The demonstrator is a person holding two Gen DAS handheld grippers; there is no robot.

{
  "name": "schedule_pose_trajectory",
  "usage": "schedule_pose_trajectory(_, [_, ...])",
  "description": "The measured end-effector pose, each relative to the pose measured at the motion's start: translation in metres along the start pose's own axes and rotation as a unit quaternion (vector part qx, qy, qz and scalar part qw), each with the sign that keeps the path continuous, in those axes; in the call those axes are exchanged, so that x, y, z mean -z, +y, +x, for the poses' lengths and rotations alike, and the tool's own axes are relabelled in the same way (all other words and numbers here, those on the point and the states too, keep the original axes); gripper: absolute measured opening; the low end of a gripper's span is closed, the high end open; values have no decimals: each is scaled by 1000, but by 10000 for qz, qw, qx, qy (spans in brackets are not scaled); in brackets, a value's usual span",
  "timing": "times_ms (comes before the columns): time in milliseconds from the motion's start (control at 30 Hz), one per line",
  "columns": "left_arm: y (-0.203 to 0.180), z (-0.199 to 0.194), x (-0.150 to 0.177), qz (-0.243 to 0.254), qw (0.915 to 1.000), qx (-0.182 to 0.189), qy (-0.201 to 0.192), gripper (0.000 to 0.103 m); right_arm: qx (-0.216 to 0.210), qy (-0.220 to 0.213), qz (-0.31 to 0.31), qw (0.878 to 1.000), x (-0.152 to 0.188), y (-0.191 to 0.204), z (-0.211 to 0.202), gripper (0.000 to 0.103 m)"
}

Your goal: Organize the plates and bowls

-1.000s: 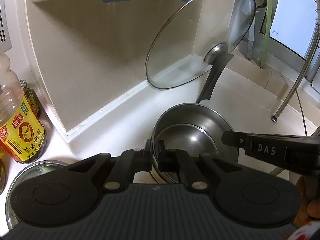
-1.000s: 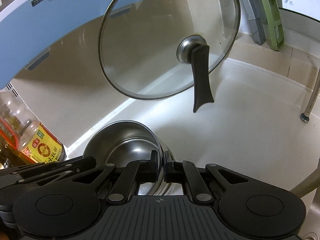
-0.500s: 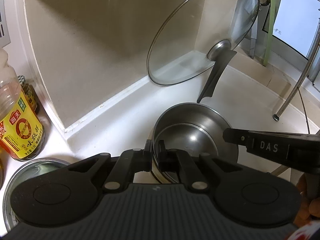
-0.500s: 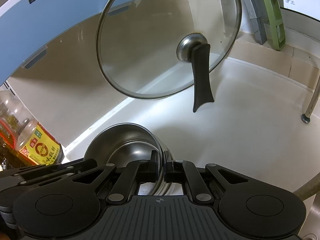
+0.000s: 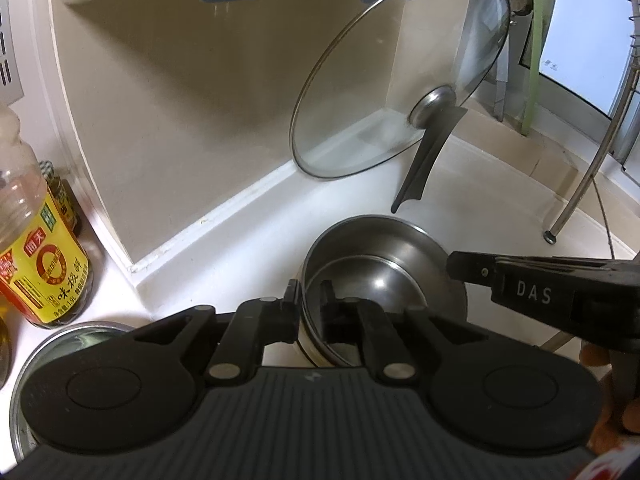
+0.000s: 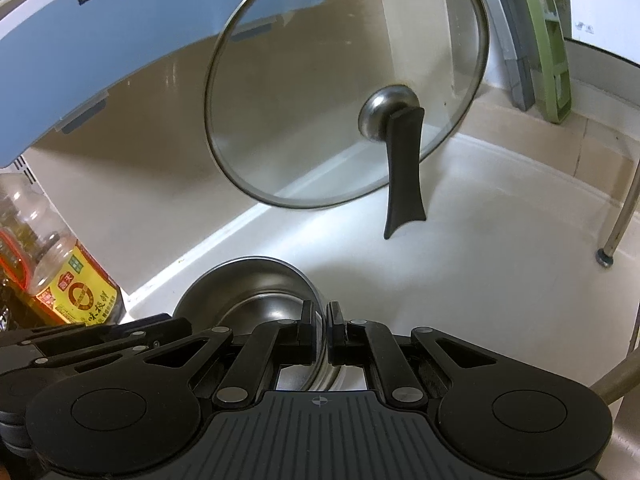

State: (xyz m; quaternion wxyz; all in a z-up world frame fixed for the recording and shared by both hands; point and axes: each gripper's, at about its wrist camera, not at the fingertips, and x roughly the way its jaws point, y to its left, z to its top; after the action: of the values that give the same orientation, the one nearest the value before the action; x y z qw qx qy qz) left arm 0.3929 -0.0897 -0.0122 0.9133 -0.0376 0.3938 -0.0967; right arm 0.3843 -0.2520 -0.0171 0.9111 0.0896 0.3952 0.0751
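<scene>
A stack of stainless steel bowls (image 5: 384, 272) is held over the white counter, seen too in the right wrist view (image 6: 256, 292). My left gripper (image 5: 311, 300) is shut on the near-left rim, one finger outside and one inside. My right gripper (image 6: 320, 324) is shut on the right rim of the same stack; its black body (image 5: 532, 288) shows from the right in the left wrist view. The left gripper's body (image 6: 92, 340) shows at the lower left of the right wrist view.
A glass pot lid (image 5: 400, 80) with a black handle (image 6: 404, 168) leans in the back corner. A yellow-labelled oil bottle (image 5: 36, 240) stands left, a round metal dish (image 5: 44, 344) below it. A metal rack leg (image 5: 576, 184) stands right. A blue appliance (image 6: 120, 48) hangs above.
Both grippers and the bowl stack have moved a little forward and down toward the counter. The grips on the rim are unchanged.
</scene>
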Motion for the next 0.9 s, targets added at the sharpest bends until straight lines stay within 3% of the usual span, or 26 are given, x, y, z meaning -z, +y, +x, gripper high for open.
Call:
schedule_pose_trajectory(367, [0, -49, 13, -52, 9995, 46, -309, 25, -327, -144, 86, 9993, 16, -5, -40, 10])
schedule_pose_trajectory(467, [0, -67, 24, -85, 9995, 20, -314, 25, -495, -156, 138, 9986, 27, -6, -57, 27])
schedule_pose_trajectory(533, [-1, -81, 35, -133, 9994, 0, -327, 26, -633, -148, 156, 9978, 34, -5, -68, 50])
schedule_pose_trajectory(900, [-3, -135, 101, -447, 9986, -275, -85, 31, -1062, 186, 44, 9942, 83, -1, -108, 57])
